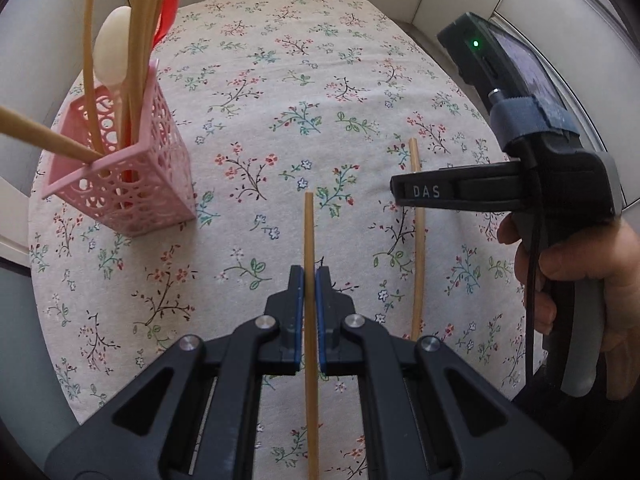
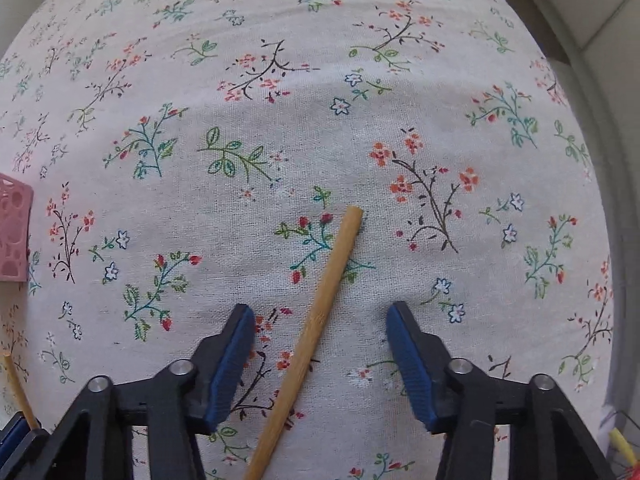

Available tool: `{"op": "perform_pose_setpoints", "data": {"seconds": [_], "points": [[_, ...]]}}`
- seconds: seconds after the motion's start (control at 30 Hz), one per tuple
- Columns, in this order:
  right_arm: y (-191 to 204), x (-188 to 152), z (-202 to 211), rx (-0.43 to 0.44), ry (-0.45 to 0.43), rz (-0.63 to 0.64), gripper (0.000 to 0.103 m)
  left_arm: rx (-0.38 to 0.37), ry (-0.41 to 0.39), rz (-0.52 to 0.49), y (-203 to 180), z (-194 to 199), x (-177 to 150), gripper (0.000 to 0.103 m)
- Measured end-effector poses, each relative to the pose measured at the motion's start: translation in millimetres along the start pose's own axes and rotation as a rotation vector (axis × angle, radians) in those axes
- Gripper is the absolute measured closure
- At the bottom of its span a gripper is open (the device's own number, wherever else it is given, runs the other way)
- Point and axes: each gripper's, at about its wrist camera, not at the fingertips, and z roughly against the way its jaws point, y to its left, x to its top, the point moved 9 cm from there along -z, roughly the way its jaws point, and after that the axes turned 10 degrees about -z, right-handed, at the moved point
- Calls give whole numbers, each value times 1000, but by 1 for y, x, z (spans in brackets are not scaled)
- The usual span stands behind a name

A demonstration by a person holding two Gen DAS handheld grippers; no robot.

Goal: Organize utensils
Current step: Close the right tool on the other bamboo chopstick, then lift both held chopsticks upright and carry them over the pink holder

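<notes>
A pink lattice holder [image 1: 132,176] stands upright on the floral cloth, holding several pale wooden sticks, a white spoon [image 1: 112,48] and a red spoon [image 1: 170,4], all leaning out of its top. Right of the holder, one thin wooden chopstick [image 1: 309,240] is clamped between blue pads. Farther right of the holder, a second chopstick [image 1: 418,240] lies flat on the cloth.

The pink holder [image 2: 14,228] is cut off at the right-wrist view's left edge.
</notes>
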Motion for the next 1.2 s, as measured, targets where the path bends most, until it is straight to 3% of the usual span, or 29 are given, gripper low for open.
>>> {"op": "perform_pose_setpoints", "data": {"seconds": [0.13,0.3,0.5,0.77,1.2], "points": [[-3,-1,3,7,-17,29,80,7,-5,-7,-4,1,-2,97],[0,-8,7,32,-74,97,96,24,-32,-19,-13,11,-1,97],[-12,-27,21,133,-62,58,96,47,-94,-53,-25,34,3,97],[-28,-27,82,222,-179,42,96,60,-210,-83,-38,73,9,97],[-21,-21,218,388,-517,32,96,56,-516,-99,-52,183,26,97]]}}
